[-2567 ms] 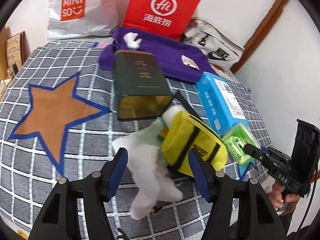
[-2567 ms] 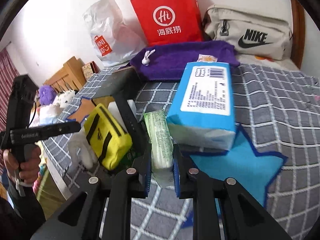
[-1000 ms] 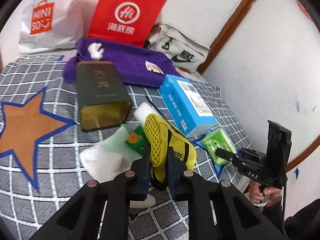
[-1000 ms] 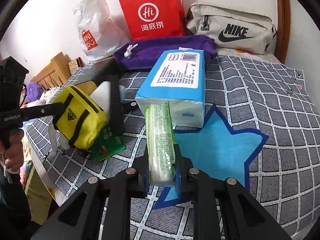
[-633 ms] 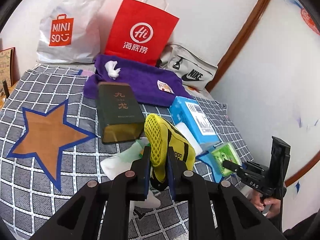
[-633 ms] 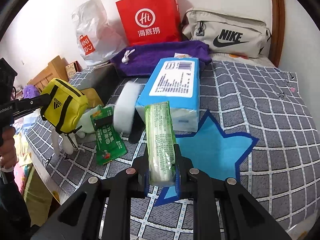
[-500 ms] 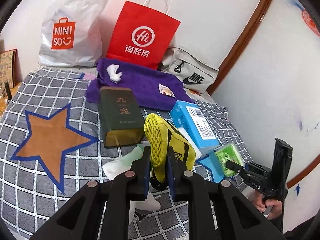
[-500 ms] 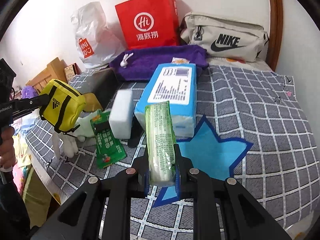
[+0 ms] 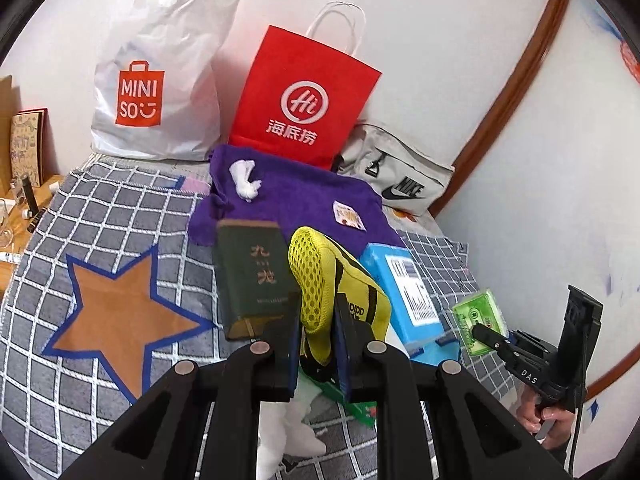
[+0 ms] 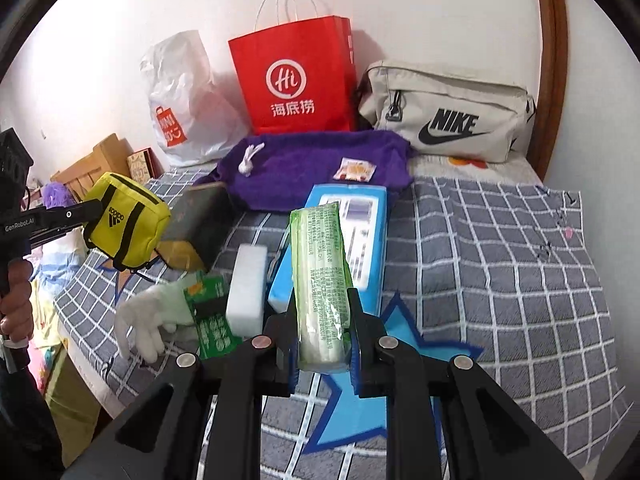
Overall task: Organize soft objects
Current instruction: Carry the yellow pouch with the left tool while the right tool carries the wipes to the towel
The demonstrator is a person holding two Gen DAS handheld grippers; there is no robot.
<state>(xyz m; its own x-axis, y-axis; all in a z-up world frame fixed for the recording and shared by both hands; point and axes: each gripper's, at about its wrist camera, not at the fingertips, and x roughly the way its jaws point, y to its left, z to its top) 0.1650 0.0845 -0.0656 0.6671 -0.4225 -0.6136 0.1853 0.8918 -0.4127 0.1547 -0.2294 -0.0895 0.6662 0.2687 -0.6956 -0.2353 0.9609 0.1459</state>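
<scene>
My left gripper (image 9: 316, 332) is shut on a yellow Adidas pouch (image 9: 340, 280), held up above the checked bed cover (image 9: 120, 216). From the right wrist view the same yellow pouch (image 10: 126, 226) hangs at the left, clamped by that gripper. My right gripper (image 10: 323, 334) is shut on a green tissue pack (image 10: 322, 280), lifted over the blue star patch (image 10: 360, 412). The left wrist view shows the tissue pack (image 9: 480, 320) at the right in the other gripper. A white glove (image 10: 150, 320), green sachet (image 10: 210, 320) and white foam block (image 10: 248, 284) lie on the bed.
A blue tissue box (image 10: 356, 232), a dark green tin (image 9: 252, 276) and a purple towel (image 9: 296, 204) lie further back. A red paper bag (image 9: 304, 104), white Miniso bag (image 9: 160, 80) and beige Nike bag (image 10: 448, 116) lean on the wall. An orange star patch (image 9: 120, 312) is at left.
Both grippers have risen with their loads, so the bed looks farther away. The white foam block, hidden or blurred before, now lies beside the blue box.
</scene>
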